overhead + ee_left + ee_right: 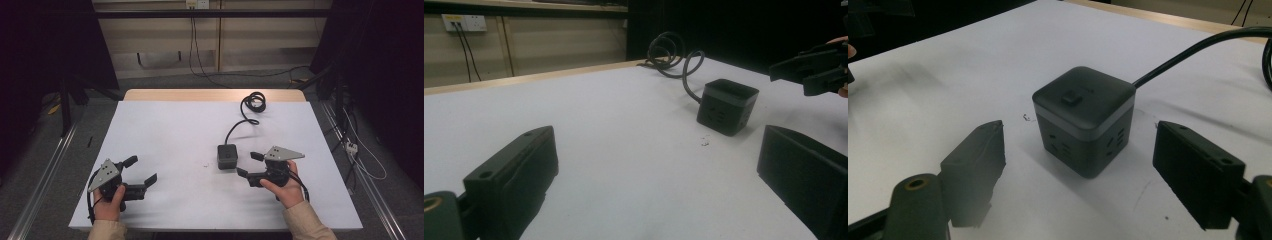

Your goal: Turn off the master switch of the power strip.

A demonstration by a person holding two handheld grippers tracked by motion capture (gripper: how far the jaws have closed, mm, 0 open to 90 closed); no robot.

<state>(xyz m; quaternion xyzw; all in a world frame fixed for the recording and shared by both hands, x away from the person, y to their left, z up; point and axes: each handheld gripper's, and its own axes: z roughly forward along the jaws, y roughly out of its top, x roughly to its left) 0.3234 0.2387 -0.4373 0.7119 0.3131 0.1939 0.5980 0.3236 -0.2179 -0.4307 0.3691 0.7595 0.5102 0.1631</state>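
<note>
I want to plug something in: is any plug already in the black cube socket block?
None visible. The black cube-shaped socket block shows empty slots on its two visible sides and a button on top; the other sides cannot be seen.

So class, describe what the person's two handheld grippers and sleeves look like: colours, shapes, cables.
Both the left gripper and the right gripper are black, each with two blocky black fingers bearing small screw holes. Each carries a grey three-cornered plate dotted with small holes, and a black cable trails from each. The sleeves are beige.
</note>
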